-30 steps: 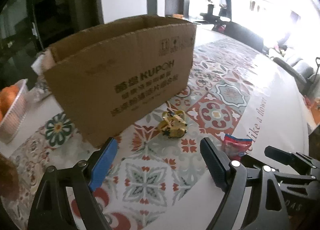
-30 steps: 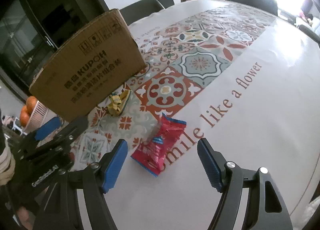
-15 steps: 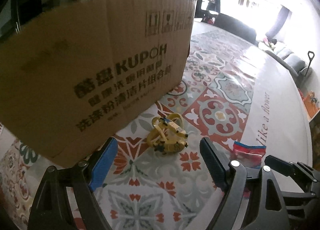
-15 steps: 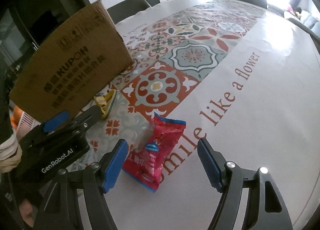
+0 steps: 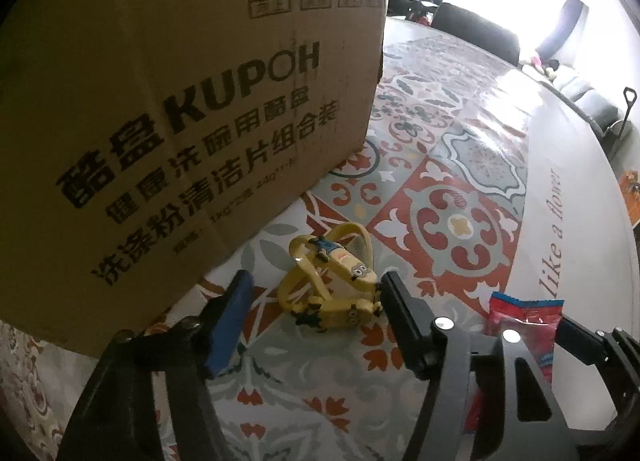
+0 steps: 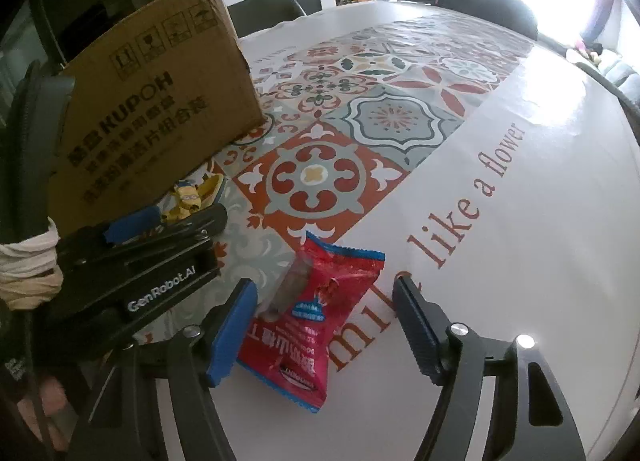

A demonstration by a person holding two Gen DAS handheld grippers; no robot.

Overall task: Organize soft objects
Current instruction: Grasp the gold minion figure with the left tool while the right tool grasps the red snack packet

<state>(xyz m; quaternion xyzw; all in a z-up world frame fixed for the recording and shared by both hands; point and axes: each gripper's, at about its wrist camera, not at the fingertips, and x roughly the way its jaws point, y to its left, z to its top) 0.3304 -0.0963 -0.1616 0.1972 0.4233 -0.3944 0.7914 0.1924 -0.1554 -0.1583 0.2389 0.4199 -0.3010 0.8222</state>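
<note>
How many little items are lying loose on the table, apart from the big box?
2. A yellow minion toy lies between the left gripper fingers, by the cardboard box. A red snack packet lies between the right gripper fingers. The box may hide more.

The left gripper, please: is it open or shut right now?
Open: the left gripper has its fingers spread either side of the yellow toy, touching nothing.

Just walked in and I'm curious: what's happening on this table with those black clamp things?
A person holds a gripper in each hand. The open left gripper straddles a yellow minion toy beside the cardboard box. The open right gripper straddles a red snack packet. Neither is gripped yet.
</note>
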